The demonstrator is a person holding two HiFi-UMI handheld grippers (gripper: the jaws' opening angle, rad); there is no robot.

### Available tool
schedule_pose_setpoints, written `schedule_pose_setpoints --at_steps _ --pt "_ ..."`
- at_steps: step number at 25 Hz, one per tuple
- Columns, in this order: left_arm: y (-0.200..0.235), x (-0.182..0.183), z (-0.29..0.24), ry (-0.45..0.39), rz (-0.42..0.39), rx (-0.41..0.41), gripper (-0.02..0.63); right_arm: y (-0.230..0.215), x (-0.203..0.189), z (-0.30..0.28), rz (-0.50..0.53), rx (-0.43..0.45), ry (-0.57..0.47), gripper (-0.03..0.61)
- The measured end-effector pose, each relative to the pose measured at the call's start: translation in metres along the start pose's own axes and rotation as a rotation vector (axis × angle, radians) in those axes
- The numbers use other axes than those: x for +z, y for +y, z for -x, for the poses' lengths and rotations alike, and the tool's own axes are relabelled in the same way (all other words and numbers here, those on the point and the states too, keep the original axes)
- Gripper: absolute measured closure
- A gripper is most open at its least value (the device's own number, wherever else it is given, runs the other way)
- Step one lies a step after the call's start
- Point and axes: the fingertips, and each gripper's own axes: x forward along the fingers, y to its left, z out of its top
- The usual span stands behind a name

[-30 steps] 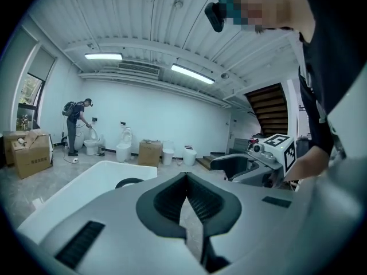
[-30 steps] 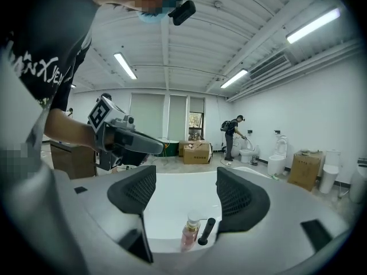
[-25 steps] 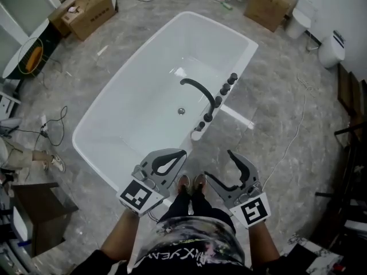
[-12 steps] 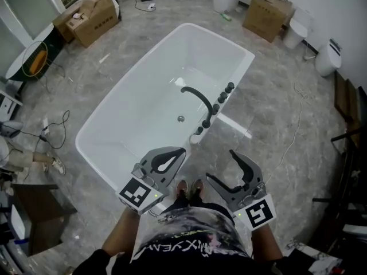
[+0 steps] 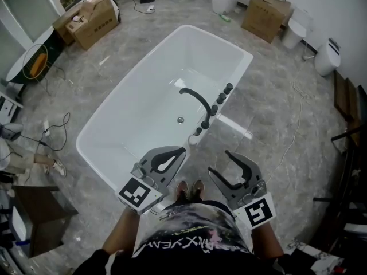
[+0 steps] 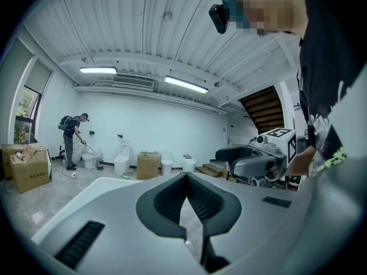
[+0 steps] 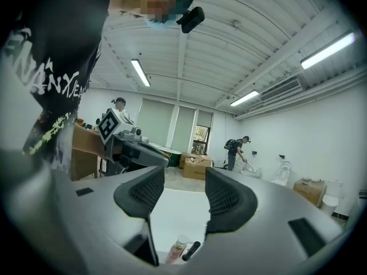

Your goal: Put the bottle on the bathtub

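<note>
- Bottle upright on the bathtub, on the long rim on the person's side, just beside the nearest of the black knobs.
- Pinkish body and white cap, as shown in the right gripper view.
- Black faucet arching over the basin from the same rim, apart from the bottle.
- Left gripper clenched, tips pressed together, nothing between them. Shown over the tub's near end in the head view, apart from the bottle.
- Right gripper released, pads apart, jaws just been closing partway, with nothing between the pads. Bottle visible low down past the jaws, not touched.
- Both grippers held close to the person's body, above the rim and the floor, neither touching the tub.
- Step in hand, as a judgement: placing looks finished, with the bottle let go and standing free on the rim. Hands-off, pull-away phase.
- Next move, as a judgement: nothing left to carry. Calls only for keeping both grippers clear of the rim, so as not to knock the bottle into the basin or onto the floor.
- If the bottle needs re-seating: right gripper opened wide, lowered to the rim beside the knobs, closed on the body below the cap.
- Risk, as a judgement: narrow rim and tall bottle, so easy to tip with a stray brush.
</note>
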Motion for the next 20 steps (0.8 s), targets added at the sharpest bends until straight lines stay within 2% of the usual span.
schedule_pose_setpoints --at_steps 4,8,11,20 --pt "-0.004 0.004 -0.005 -0.008 -0.008 -0.008 0.6 -0.003 0.0 0.003 0.008 -0.001 0.001 0.414" --pt "-0.005 0.007 -0.007 -0.008 -0.016 -0.008 0.6 -0.004 -0.001 0.004 0.017 0.001 0.007 0.524" --pt "-0.002 0.008 -0.007 -0.003 -0.019 -0.004 0.6 -0.005 -0.001 0.003 0.015 0.006 0.007 0.569" --pt "0.003 0.01 -0.013 -0.005 -0.023 -0.001 0.6 -0.005 -0.001 -0.006 0.021 0.034 0.005 0.577"
